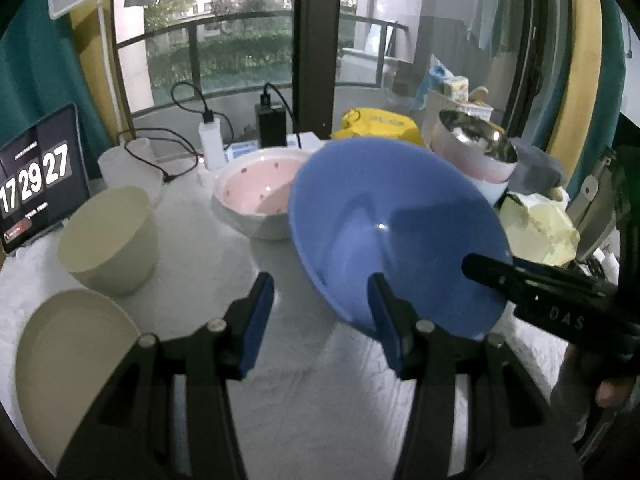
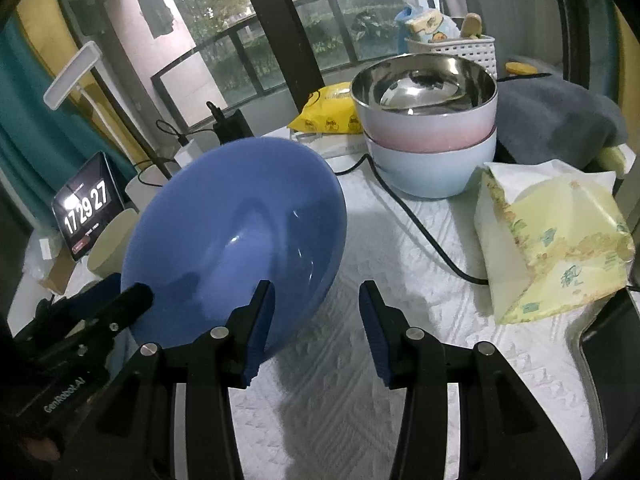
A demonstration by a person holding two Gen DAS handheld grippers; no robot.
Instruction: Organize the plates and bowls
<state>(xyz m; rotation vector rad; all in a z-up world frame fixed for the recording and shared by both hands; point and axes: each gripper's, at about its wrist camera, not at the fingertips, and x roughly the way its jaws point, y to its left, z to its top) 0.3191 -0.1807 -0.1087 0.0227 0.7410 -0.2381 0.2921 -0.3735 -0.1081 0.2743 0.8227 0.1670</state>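
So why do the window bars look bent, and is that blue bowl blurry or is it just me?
Left wrist view: the fisheye lens bows the balcony railing; the blue bowl has soft, smeared edges and a small glare spot. Right wrist view: the same bowing, dim daylight from the window, and sharp reflections in the steel bowl.

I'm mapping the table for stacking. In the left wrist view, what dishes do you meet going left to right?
Cream plate → cream bowl → pink-lined bowl → blue bowl → steel-lined bowl stack.
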